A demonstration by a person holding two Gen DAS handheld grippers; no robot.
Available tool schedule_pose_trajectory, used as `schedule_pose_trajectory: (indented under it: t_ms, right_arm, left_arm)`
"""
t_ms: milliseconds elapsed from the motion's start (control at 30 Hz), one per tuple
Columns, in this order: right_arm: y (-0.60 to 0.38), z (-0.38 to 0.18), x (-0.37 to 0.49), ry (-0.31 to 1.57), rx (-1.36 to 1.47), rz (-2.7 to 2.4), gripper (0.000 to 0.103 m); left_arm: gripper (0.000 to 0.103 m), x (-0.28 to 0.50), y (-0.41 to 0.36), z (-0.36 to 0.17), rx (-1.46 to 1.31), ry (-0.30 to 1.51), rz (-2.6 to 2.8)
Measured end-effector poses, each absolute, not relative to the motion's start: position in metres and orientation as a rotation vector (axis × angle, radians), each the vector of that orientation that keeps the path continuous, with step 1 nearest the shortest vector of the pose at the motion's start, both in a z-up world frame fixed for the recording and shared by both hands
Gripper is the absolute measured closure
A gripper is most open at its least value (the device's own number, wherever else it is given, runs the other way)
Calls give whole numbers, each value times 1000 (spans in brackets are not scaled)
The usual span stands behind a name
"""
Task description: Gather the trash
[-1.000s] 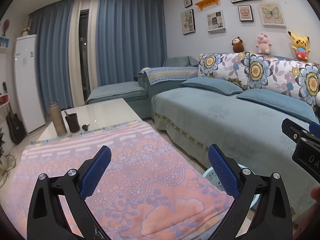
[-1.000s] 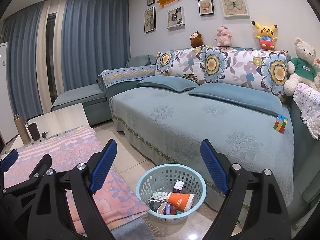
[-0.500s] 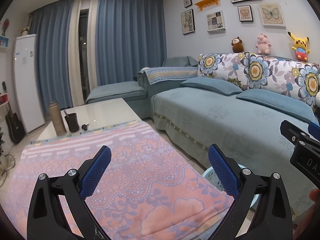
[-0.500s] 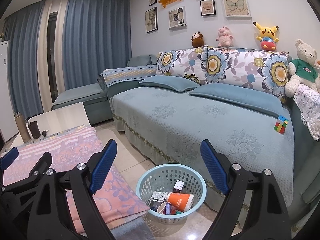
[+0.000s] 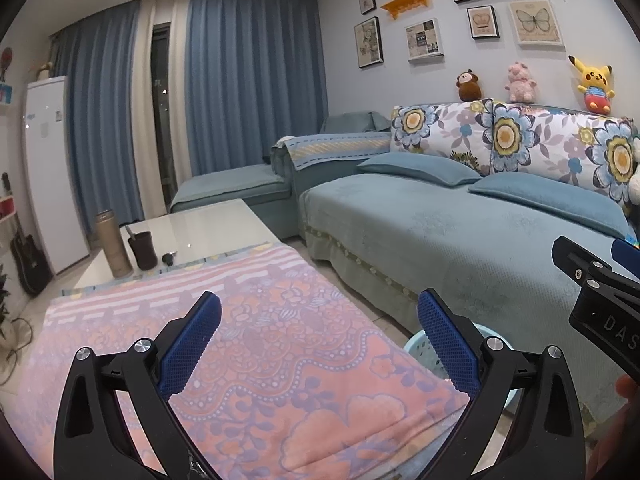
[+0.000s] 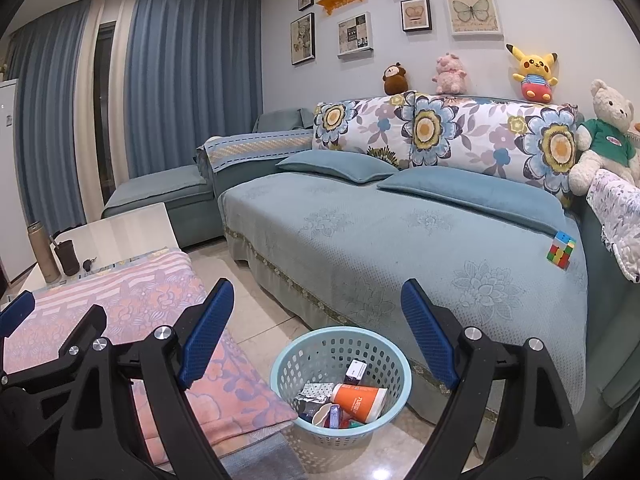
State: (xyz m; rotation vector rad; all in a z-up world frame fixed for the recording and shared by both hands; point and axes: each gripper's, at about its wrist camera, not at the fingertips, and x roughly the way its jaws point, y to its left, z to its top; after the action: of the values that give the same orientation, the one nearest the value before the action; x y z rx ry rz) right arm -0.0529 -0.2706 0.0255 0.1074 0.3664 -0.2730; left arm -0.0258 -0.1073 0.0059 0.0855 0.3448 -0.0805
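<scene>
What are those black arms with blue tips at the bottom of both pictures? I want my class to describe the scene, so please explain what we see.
They are two hand-held grippers, each carrying its own camera that looks along its fingers. One picture comes from the left gripper, the other from the right gripper. Both are open and hold nothing. Below the left one lies a pink patterned cloth over a table. On the floor beside the sofa stands a light blue basket with an orange cup and other rubbish inside. A coloured puzzle cube sits on the sofa.
</scene>
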Motion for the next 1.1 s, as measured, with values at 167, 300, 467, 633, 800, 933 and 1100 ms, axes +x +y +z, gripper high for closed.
schedule_pose_trajectory:
  t_ms: [167, 300, 467, 633, 800, 933, 1100]
  right_arm:
    - [-273, 24, -52, 374, 108, -274, 22]
    - [-274, 23, -51, 379, 113, -274, 22]
    - [-276, 23, -50, 381, 115, -272, 22]
    - [-276, 23, -50, 383, 115, -272, 22]
    - [-279, 21, -49, 390, 120, -264, 22]
    - [-278, 20, -48, 395, 119, -260, 22]
    - [-279, 19, -48, 396, 121, -261, 22]
  left_arm:
    - [8, -21, -101, 6, 40, 375, -82]
    - [8, -16, -93, 5, 6, 398, -80]
    - [8, -14, -88, 5, -9, 405, -77]
    - [8, -16, -91, 5, 12, 393, -55]
    - [8, -16, -92, 5, 22, 395, -36]
    - [8, -17, -91, 6, 23, 386, -30]
    - [7, -14, -89, 6, -2, 410, -62]
